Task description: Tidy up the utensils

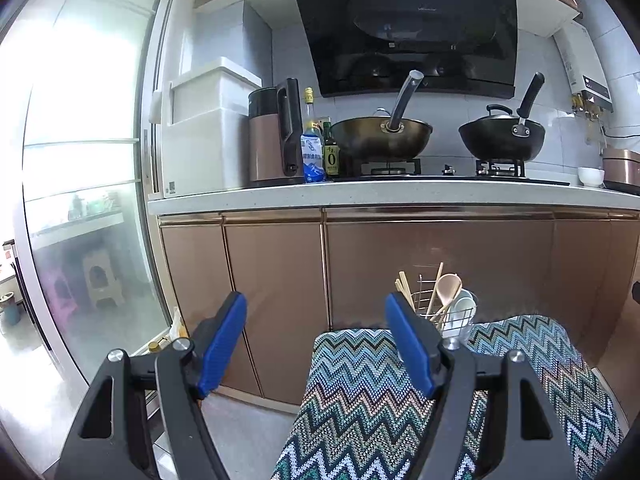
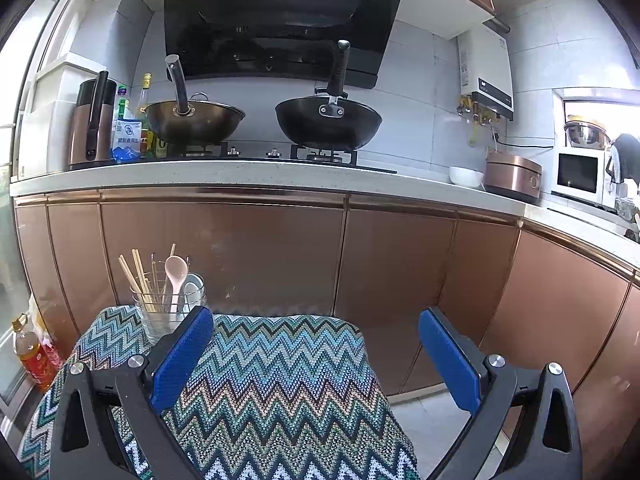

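On left wrist view: left gripper (image 1: 316,344) spread, empty, off the cloth's (image 1: 360,408) edge; utensil holder (image 1: 452,312) partly hidden behind a finger | right wrist view: right gripper (image 2: 316,354) spread, empty above cloth; holder plain, chopsticks (image 2: 134,280) and spoon (image 2: 176,276) already inside | step: seemingly finished or pausing; no loose utensil visible.

1. A home kitchen: two dark round woks (image 2: 328,122) sit on a gas hob under a black glass extractor hood (image 2: 280,16).
2. Copper-coloured cabinet doors (image 2: 224,248) run beneath the pale speckled stone worktop (image 2: 240,178); a white microwave (image 2: 580,178) stands at its right end.
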A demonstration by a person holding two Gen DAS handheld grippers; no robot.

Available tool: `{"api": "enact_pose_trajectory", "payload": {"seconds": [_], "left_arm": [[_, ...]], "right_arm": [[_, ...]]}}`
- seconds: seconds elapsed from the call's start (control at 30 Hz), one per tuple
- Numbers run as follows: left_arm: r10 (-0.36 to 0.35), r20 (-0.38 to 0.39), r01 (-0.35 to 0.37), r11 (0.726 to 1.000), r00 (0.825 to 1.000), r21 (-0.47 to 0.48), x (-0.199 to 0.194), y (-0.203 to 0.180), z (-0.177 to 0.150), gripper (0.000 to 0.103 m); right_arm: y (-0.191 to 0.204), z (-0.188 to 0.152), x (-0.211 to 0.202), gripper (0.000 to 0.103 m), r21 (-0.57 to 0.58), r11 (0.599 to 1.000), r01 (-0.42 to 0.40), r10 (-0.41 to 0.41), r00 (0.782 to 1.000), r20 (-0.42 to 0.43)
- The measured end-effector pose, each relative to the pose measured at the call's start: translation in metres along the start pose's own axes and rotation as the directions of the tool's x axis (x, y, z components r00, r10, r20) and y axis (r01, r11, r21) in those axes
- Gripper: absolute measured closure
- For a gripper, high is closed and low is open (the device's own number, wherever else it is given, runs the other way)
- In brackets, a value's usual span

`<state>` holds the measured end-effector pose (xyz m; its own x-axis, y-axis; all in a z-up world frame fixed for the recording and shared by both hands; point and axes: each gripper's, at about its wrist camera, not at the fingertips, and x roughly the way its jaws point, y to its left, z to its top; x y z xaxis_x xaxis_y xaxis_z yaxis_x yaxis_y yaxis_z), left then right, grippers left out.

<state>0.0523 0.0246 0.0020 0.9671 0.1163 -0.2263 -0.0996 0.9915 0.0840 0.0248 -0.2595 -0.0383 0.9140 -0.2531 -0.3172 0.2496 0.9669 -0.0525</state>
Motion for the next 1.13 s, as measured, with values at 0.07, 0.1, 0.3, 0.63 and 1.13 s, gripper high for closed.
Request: {"api": "enact_pose_trajectory", "payload": {"seconds": [0.07,0.1,0.3,0.63,1.13], "left_arm": [[-0.003,0.0,0.003,1.0,1.0,0.001,-0.001,-0.001,0.0,0.033],[-0.005,0.0,0.005,1.0,1.0,0.001,-0.001,-0.002,0.0,0.033],[-0.014,0.002,0.014,1.0,1.0,-0.001,-0.003,-0.001,0.0,0.033],[-0.021,0.003,0.021,1.0,1.0,-0.005,-0.004,0.0,0.001,0.033],[-0.055,0.018,0.056,0.998,0.998,-0.014,-0.009,-0.002,0.004,0.033]], "right_arm": [[-0.001,0.0,0.0,0.0,0.001,1.0,0.001,-0.001,1.0,0.001],[-0.001,0.0,0.0,0.0,0.001,1.0,0.003,-0.003,1.0,0.003],[-0.002,0.002,-0.003,0.0,-0.003,1.0,0.008,-0.008,1.0,0.014],[0.001,0.006,-0.009,0.0,-0.02,1.0,0.018,-0.017,0.999,0.036],[-0.003,0.01,-0.02,0.0,-0.02,0.999,0.041,-0.039,0.996,0.079]]}}
